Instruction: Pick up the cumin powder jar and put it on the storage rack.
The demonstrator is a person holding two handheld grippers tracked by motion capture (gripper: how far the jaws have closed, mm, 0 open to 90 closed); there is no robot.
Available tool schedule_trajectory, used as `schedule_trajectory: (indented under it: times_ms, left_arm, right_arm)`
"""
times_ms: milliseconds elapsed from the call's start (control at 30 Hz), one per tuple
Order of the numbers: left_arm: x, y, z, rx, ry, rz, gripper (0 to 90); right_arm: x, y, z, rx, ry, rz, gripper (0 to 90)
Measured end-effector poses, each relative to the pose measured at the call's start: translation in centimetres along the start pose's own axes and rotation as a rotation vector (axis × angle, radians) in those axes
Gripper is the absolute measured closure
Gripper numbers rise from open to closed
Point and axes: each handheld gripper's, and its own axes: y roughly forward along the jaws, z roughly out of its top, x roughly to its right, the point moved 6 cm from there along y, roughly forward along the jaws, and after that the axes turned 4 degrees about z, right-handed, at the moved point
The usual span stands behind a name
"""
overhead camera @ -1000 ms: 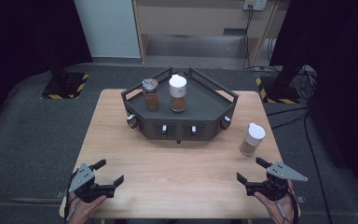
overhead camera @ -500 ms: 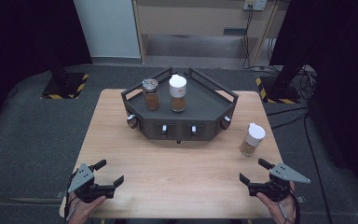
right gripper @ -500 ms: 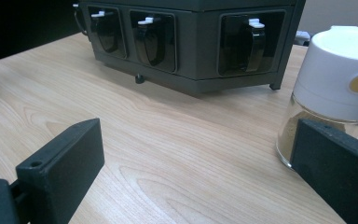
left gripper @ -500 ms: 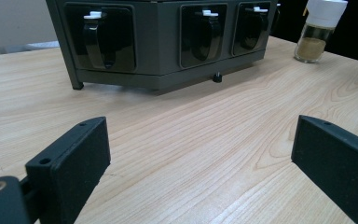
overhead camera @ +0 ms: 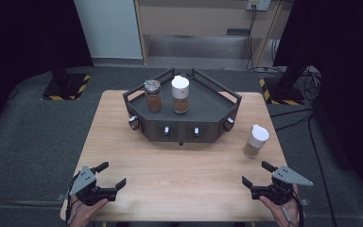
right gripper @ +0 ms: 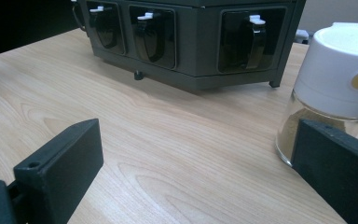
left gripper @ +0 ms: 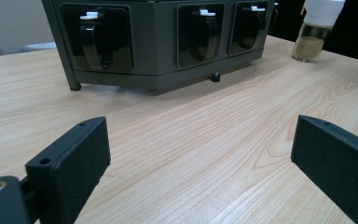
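**Spice jar alone at right, both grippers wide**

Spice jar (overhead camera: 255,141) w/ white cap stands upright on the bare wood at centre-right of the high view, near the right front corner of the dark rack (overhead camera: 208,101) but apart from it. I see two more jars on the rack's top shelf in the upper centre: a silver-lid jar (overhead camera: 152,95) and, just beside it at right, a taller white-cap jar (overhead camera: 180,94). The table (overhead camera: 179,179) is light wood.

My left gripper (overhead camera: 109,175) sits at lower left, jaws wide apart, nothing between them. My right gripper (overhead camera: 257,173) is at lower right, also wide, empty, a bit below the spice jar. In the right gripper view this jar (right gripper: 334,88) is close, partly behind the right-hand jaw; I cannot tell if they touch. In the left gripper view it (left gripper: 318,29) is far, at upper right.
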Motion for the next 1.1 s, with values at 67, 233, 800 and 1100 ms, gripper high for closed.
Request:
schedule_trajectory:
  times_ms: [67, 233, 800, 1100]
  left_arm:
    - [0.0, 0.0, 0.0, 0.002, -0.004, -0.001, 3.3]
    - [0.0, -0.1, 0.0, 0.002, 0.000, -0.001, 3.2]
    - [0.0, 0.0, -0.1, -0.006, -0.003, -0.002, 3.2]
    - [0.0, 0.1, -0.1, -0.011, 0.001, -0.003, 3.2]
  right_arm:
    - [0.0, 0.0, 0.0, 0.002, 0.001, 0.000, 1.9]
    - [0.1, -0.1, 0.0, 0.001, 0.016, 0.002, 1.6]
    - [-0.4, -1.2, 1.1, 0.024, 0.024, -0.015, 1.4]
    - [0.1, -2.2, 2.8, 0.018, 0.039, -0.068, 2.1]
